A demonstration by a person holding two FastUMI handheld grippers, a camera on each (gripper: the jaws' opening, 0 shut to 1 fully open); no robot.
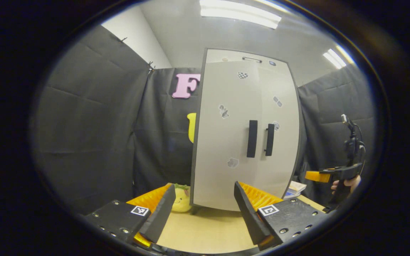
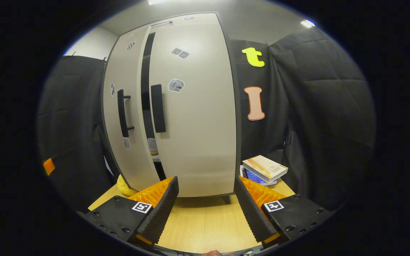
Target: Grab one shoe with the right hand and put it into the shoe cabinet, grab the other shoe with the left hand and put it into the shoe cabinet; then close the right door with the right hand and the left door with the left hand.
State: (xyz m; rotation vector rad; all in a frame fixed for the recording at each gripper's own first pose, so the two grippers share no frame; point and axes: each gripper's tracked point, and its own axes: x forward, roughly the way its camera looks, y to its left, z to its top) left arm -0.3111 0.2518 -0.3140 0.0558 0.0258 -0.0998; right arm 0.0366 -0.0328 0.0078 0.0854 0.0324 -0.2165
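A: Shoe cabinet stands upright on the wooden surface, straight ahead of both your tools. In the right gripper view a dark slit runs top to bottom between the left door and the right door, with the left door's inner edge standing proud. So the doors are near shut, not flush.

B: Which side do you finish first?

A: By the task order, the right door, though it looks almost home. Your right gripper has its fingers spread apart and holds nothing. It sits low before the right door's bottom edge. The right handle is a tall vertical bar, up and to the left of those fingers.

B: And your other hand?

A: Your left gripper also has its fingers apart and empty, low before the cabinet. The left handle stands up and right of them, long axis vertical. That hand is the nearer one to the left door, I judge.

B: Anything in the way?

A: A yellow plush toy lies beside the cabinet's left foot, and stacked books beside its right. Both sit clear of the door fronts. I cannot see the shoes
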